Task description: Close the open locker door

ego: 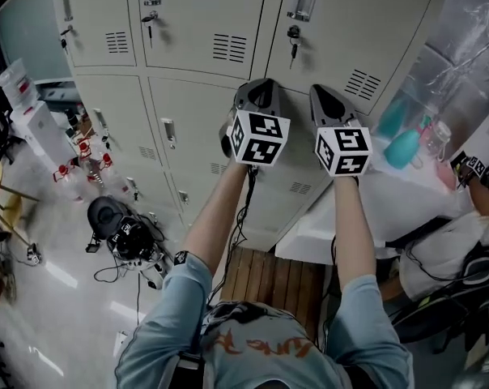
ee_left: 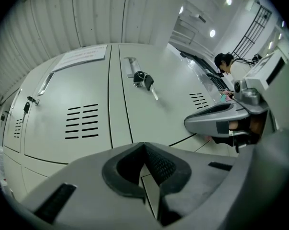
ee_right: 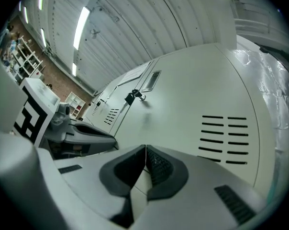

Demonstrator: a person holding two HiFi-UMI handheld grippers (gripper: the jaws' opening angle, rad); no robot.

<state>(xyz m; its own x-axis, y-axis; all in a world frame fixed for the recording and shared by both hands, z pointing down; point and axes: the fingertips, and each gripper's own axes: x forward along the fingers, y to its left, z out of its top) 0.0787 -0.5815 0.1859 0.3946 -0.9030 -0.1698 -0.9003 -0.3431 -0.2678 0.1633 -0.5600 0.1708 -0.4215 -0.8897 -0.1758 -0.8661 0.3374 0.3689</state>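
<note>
A bank of pale grey lockers (ego: 188, 39) fills the head view. Both grippers are held up against a middle-row door (ego: 297, 189) with small vent slots; it looks level with its neighbours, and I see no gap. My left gripper (ego: 261, 86) and right gripper (ego: 321, 91) stand side by side, both shut and empty, tips at the door's top edge. In the left gripper view the jaws (ee_left: 144, 145) meet before a door with a key in its lock (ee_left: 144, 80). In the right gripper view the jaws (ee_right: 145, 148) meet before a vented door (ee_right: 226, 140).
A white-covered table (ego: 342, 217) with teal bottles (ego: 402, 148) stands close on the right, with a seated person (ego: 447, 250) beside it. A wooden slatted board (ego: 269, 274) lies underfoot. Camera gear and cables (ego: 123, 229) sit on the floor at left.
</note>
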